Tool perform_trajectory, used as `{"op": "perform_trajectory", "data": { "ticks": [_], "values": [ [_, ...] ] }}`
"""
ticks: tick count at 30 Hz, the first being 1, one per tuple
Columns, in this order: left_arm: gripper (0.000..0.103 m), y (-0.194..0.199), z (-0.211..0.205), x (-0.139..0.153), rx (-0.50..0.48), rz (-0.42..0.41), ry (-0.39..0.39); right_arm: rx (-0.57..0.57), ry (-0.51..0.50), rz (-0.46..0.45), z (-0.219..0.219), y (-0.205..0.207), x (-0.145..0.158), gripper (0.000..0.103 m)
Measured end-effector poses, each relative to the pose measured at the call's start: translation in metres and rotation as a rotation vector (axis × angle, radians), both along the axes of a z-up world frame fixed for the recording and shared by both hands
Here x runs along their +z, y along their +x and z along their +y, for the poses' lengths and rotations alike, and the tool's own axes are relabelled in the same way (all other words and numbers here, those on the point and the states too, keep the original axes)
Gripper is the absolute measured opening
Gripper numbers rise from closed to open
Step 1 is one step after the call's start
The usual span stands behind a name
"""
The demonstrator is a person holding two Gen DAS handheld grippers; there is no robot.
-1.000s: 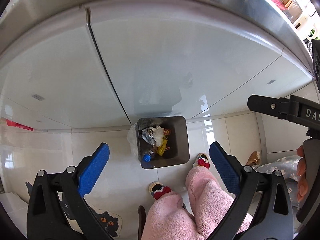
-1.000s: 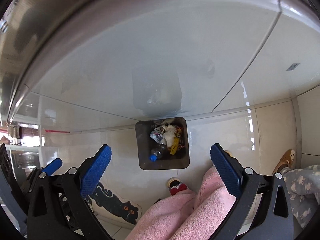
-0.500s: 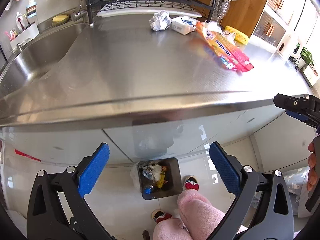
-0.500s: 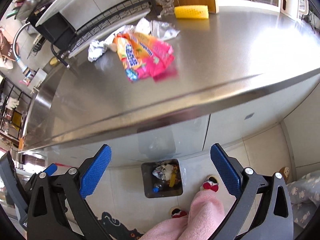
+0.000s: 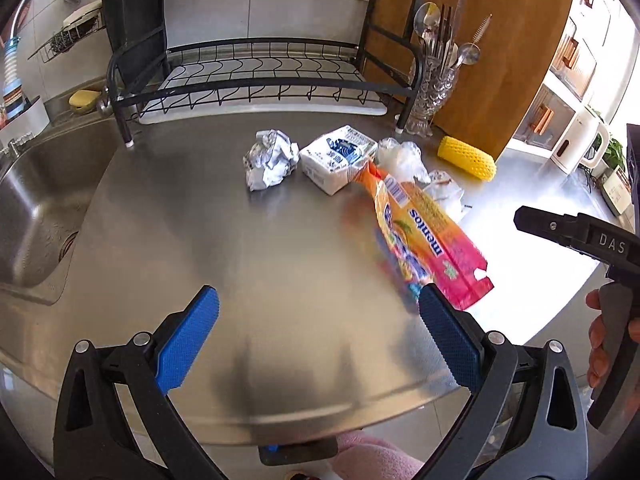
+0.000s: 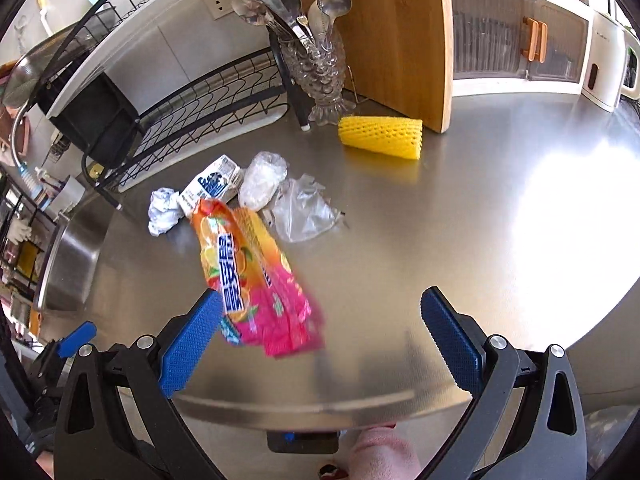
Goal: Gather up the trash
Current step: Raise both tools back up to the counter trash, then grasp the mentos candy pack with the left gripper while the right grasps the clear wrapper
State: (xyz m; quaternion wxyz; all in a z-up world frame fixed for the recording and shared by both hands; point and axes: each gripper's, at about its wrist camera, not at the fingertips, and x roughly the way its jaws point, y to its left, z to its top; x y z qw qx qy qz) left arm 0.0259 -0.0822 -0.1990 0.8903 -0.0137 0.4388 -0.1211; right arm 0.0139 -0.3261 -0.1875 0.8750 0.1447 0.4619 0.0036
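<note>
Both grippers hover above the front edge of the brushed steel counter (image 5: 200, 216), each with its ribbed blue pads spread wide and gripping nothing: left gripper (image 5: 320, 312), right gripper (image 6: 322, 314). The trash lies in a cluster on the counter, in front of the black wire rack (image 5: 256, 76). Nearest the front edge is a long, glossy orange-and-pink candy bag (image 5: 430, 236). Behind it sit a crumpled paper ball (image 5: 270, 158), a white rectangular carton (image 5: 336, 156), crinkled clear plastic (image 6: 304, 210) and a yellow foam net sleeve (image 6: 382, 136), tubular and dimpled, beside the wooden board (image 6: 400, 32).
</note>
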Motion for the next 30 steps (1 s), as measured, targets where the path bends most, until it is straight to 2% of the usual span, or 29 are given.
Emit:
{"op": "perform_trajectory", "data": {
  "ticks": [3, 4, 5, 7, 8, 10, 14, 18, 20, 23, 25, 27, 28, 29, 30],
  "values": [
    [0.093, 0.020, -0.012, 0.003, -0.006, -0.007, 0.007, 0.024, 0.028, 0.001, -0.003, 0.024, -0.001, 0.100],
    [0.089, 0.026, -0.016, 0.003, -0.012, -0.004, 0.007, 0.032, 0.045, 0.001, -0.004, 0.031, -0.002, 0.098],
    [0.087, 0.033, -0.020, 0.002, -0.019, 0.003, 0.007, 0.038, 0.056, 0.005, -0.004, 0.038, -0.002, 0.092],
    [0.079, 0.044, -0.029, -0.001, -0.037, 0.020, 0.009, 0.064, 0.070, 0.031, -0.002, 0.053, -0.008, 0.072],
    [0.075, 0.049, -0.033, -0.004, -0.043, 0.030, 0.009, 0.075, 0.068, 0.046, 0.000, 0.059, -0.011, 0.067],
    [0.072, 0.057, -0.038, -0.008, -0.053, 0.046, 0.008, 0.097, 0.079, 0.070, 0.003, 0.069, -0.017, 0.055],
    [0.067, 0.072, -0.050, -0.016, -0.078, 0.065, 0.008, 0.136, 0.106, 0.102, 0.009, 0.082, -0.028, 0.052],
    [0.059, 0.084, -0.059, -0.029, -0.096, 0.099, 0.012, 0.156, 0.094, 0.142, 0.009, 0.093, -0.041, 0.038],
    [0.056, 0.091, -0.063, -0.036, -0.099, 0.122, 0.009, 0.159, 0.081, 0.153, 0.006, 0.097, -0.046, 0.036],
    [0.038, 0.099, -0.066, -0.045, -0.099, 0.155, 0.006, 0.163, 0.079, 0.159, 0.000, 0.101, -0.049, 0.034],
    [0.018, 0.103, -0.068, -0.049, -0.100, 0.167, 0.009, 0.172, 0.073, 0.155, -0.002, 0.103, -0.048, 0.029],
    [0.011, 0.103, -0.070, -0.050, -0.101, 0.171, 0.012, 0.189, 0.065, 0.150, -0.002, 0.104, -0.047, 0.024],
    [0.010, 0.103, -0.071, -0.051, -0.101, 0.173, 0.011, 0.200, 0.062, 0.149, -0.001, 0.104, -0.046, 0.016],
    [0.008, 0.103, -0.070, -0.051, -0.099, 0.175, 0.008, 0.204, 0.059, 0.149, -0.001, 0.104, -0.046, 0.016],
    [0.001, 0.103, -0.069, -0.051, -0.097, 0.178, 0.005, 0.207, 0.061, 0.148, -0.001, 0.104, -0.046, 0.015]
  ]
}}
